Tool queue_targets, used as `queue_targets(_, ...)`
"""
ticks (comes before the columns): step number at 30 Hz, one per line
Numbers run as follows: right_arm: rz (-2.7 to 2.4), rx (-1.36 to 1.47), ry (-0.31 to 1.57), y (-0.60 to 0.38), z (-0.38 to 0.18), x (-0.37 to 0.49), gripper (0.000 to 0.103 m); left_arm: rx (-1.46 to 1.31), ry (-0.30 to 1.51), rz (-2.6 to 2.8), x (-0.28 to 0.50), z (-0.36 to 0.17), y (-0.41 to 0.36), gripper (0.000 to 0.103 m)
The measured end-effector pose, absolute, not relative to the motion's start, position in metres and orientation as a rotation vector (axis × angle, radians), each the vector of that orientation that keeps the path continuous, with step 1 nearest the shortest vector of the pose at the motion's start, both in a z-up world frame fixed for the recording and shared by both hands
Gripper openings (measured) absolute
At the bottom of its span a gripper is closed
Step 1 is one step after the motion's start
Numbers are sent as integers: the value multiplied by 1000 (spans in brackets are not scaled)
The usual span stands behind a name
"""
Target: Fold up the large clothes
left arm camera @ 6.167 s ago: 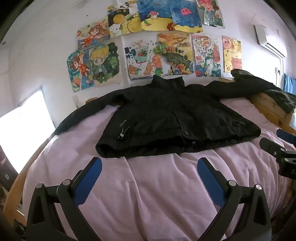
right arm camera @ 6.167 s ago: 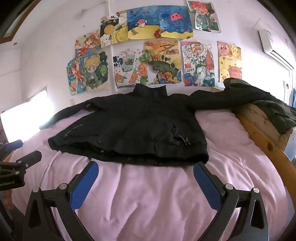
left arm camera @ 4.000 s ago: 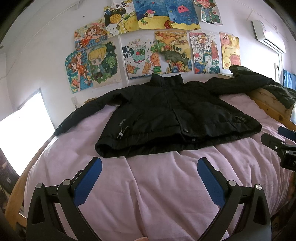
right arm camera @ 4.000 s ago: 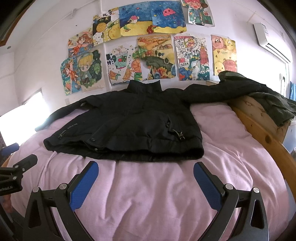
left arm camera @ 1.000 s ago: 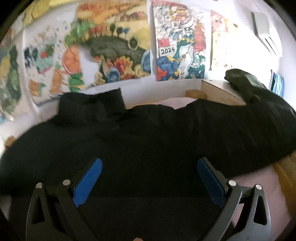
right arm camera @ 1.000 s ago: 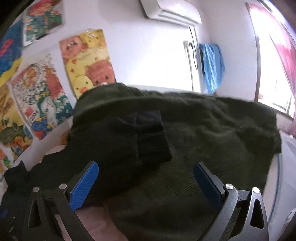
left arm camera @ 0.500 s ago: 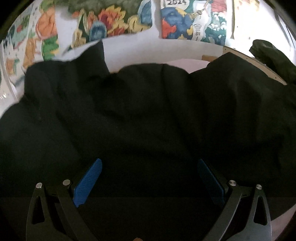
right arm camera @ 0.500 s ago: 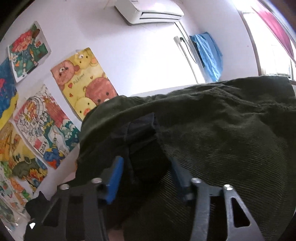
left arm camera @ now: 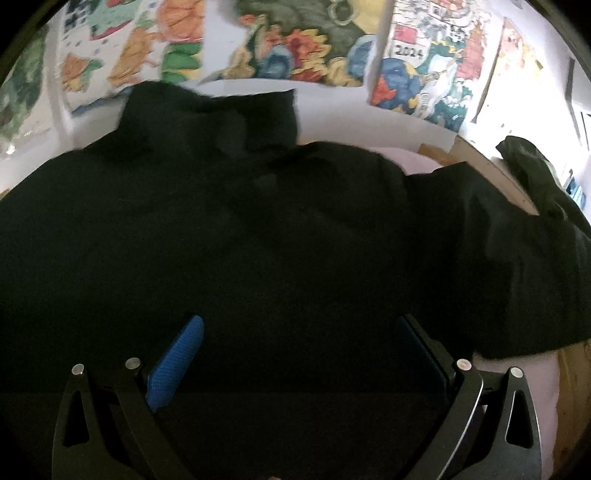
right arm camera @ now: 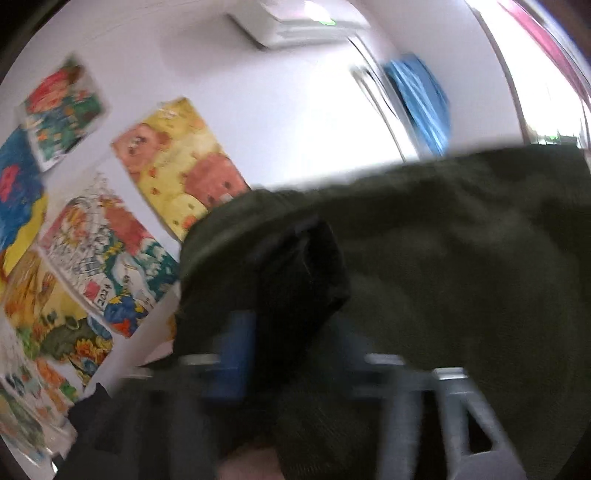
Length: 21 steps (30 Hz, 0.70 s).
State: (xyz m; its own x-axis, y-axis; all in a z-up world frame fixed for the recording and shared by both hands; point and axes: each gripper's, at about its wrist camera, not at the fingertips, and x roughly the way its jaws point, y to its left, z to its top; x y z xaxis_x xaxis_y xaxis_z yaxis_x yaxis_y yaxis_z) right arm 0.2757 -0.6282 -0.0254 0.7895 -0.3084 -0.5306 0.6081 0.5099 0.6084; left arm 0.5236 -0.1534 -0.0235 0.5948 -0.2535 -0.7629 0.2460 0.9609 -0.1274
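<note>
A black jacket (left arm camera: 258, 240) lies spread on the bed and fills the left wrist view, its collar (left arm camera: 210, 114) against the wall. My left gripper (left arm camera: 295, 354) is open, its blue pads (left arm camera: 177, 362) pressed low over the jacket's upper body. In the blurred right wrist view my right gripper (right arm camera: 291, 332) is shut on the end of the jacket's black sleeve (right arm camera: 299, 273), which lies on a dark green garment (right arm camera: 461, 266).
Pink bedsheet (left arm camera: 517, 373) and the wooden bed frame (left arm camera: 569, 398) show at the right. Posters (left arm camera: 303, 40) cover the wall behind. A wall air conditioner (right arm camera: 299, 22), a blue cloth (right arm camera: 424, 99) and a bright window stand beyond the green garment.
My left gripper has moved in low over the jacket near the collar. My right gripper has closed further on the sleeve end and is moving, blurring the view.
</note>
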Motion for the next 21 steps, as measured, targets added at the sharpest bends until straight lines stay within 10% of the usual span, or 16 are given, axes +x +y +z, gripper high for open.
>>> queue_targets(4, -542, 830, 365, -621, -21, 290, 77, -11, 909, -300, 508, -24, -138, 101)
queue_targets(8, -565, 739, 407, -609, -24, 311, 22, 8, 892, -324, 491, -20, -121, 101)
queue_targets(21, -126, 274, 165, -423, 70, 358, 13, -150, 792, -357, 461, 5, -6, 101)
